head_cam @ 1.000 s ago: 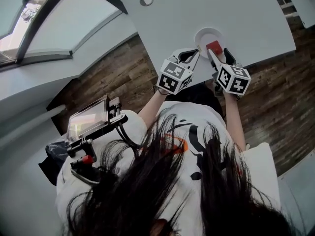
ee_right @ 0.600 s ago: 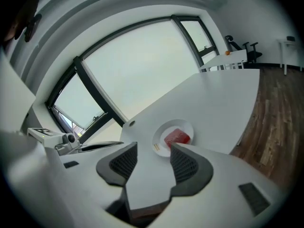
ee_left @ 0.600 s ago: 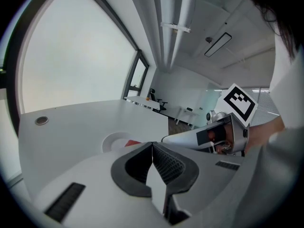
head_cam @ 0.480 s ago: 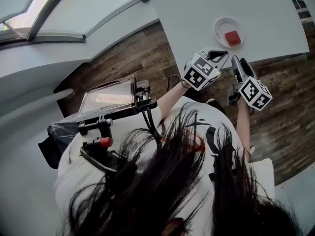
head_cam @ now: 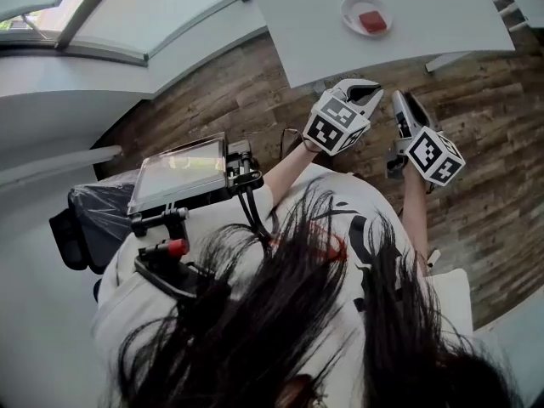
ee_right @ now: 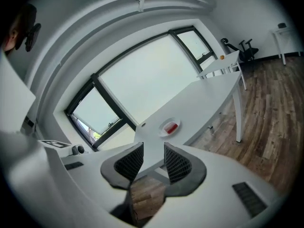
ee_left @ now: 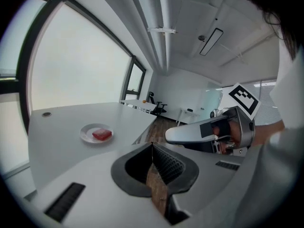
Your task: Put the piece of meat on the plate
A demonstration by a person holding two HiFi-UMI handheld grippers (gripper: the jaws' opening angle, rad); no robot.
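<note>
The red piece of meat lies on a small white plate near the front edge of the white table. Both grippers are held back over the wooden floor, well short of the table. My left gripper is shut with nothing in it; its view shows the meat on the plate far ahead to the left. My right gripper is open and empty; from it the plate with the meat sits small and distant beyond the jaws.
Wood flooring lies between me and the table edge. A screen rig hangs at the person's chest. A round grommet is set into the tabletop. Large windows stand behind the table; chairs and desks are far off.
Both grippers have drawn back from the plate, off the table and over the floor. The meat stays on the plate. The jaws stand as before.
</note>
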